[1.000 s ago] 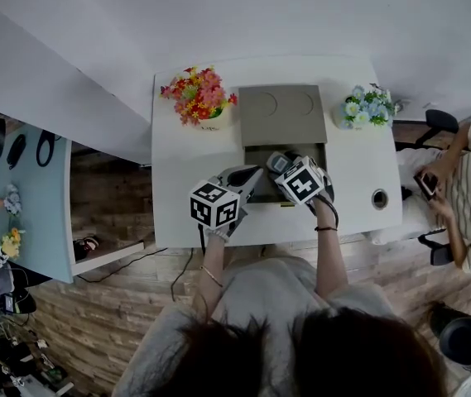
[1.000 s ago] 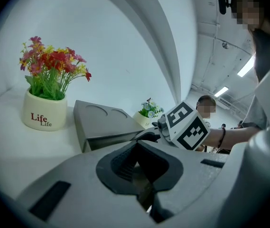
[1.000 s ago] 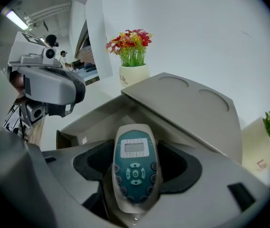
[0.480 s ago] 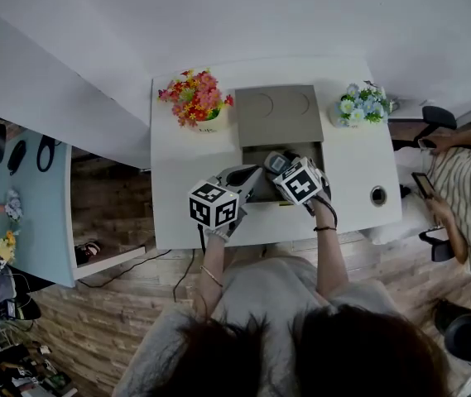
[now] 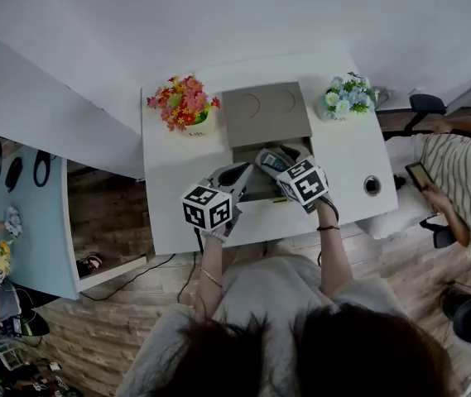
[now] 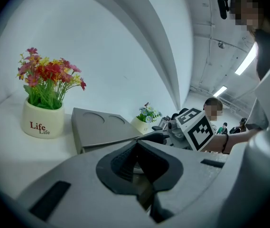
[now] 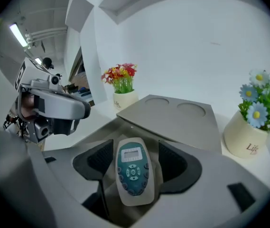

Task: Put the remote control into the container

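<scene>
A grey container (image 5: 250, 192) stands mid-table with its flat lid (image 5: 266, 112) folded open behind it. My right gripper (image 5: 278, 165) is shut on the remote control (image 5: 270, 162), a pale handset with a teal face and small screen, and holds it over the container's open mouth. In the right gripper view the remote (image 7: 133, 175) lies lengthwise between the pads of the gripper (image 7: 135, 156), with the lid (image 7: 172, 120) just beyond. My left gripper (image 5: 233, 178) is at the container's front left edge. In its own view the left gripper (image 6: 139, 167) is closed on a thin grey-brown wall.
A cream pot of red flowers (image 5: 182, 103) stands left of the lid, a pot of blue and white flowers (image 5: 344, 96) right of it. The white table (image 5: 169, 188) has a round hole (image 5: 372, 185) near its right end. A seated person (image 5: 467, 180) is beyond that end.
The right gripper with the remote has edged a little farther over the container. The left gripper stays on the container's edge. The head view has shifted slightly.
</scene>
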Motion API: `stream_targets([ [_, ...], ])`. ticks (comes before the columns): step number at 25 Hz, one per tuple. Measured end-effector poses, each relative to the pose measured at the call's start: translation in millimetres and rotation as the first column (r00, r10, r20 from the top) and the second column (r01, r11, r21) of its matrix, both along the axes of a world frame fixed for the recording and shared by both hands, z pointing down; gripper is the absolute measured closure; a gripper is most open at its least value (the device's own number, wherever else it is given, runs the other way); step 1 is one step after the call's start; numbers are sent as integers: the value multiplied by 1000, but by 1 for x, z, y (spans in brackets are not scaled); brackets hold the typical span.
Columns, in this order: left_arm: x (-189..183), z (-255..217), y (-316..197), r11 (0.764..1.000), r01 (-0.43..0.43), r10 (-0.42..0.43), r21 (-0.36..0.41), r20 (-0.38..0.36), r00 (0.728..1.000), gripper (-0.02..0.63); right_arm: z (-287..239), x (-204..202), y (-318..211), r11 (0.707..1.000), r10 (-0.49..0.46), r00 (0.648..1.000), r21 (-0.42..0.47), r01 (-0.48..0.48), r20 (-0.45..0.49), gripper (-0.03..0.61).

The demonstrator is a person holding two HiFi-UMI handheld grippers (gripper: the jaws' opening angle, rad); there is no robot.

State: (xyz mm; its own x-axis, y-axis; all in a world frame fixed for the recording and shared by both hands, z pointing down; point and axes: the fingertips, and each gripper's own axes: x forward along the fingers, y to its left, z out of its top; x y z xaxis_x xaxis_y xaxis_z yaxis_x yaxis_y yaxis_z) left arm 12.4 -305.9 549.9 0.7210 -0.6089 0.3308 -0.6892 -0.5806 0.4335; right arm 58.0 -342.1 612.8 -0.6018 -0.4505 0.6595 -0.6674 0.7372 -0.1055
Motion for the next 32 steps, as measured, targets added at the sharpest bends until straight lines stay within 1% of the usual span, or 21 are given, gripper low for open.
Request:
stream_targets([
  [4,8,-6,0,1000,-16,16,16,-3,1000,611,-14,-2,8,1000,1,995,1,-1,105,282],
  [6,13,-9,1,999,-28,28,28,-6,1000,611,-20,0,11,1000,5,990,8,-6,138,284],
  [10,23,-19,3,997,-41,42,64,-13,999,611,-40,10,15,999,36,974,32,-44,222,313],
  [12,25,-27,4,995,-42,43,87,-15,999,611,-53,15,15,996,59,960,44,-73,274,337],
  [15,25,-38,5,992,-42,44,121,-18,999,611,-75,21,14,991,84,936,72,-115,341,393],
  [19,26,-58,7,984,-39,45,174,-28,999,611,-110,22,14,981,85,900,122,-150,427,456],
  [23,29,-78,9,973,-44,53,227,-36,998,611,-139,23,20,972,69,873,166,-168,482,494],
  [25,31,-86,10,967,-49,60,249,-37,997,611,-150,23,22,967,55,864,189,-171,500,502],
  [32,41,-109,21,943,-88,98,320,-16,995,611,-179,26,31,949,17,849,260,-180,528,557],
])
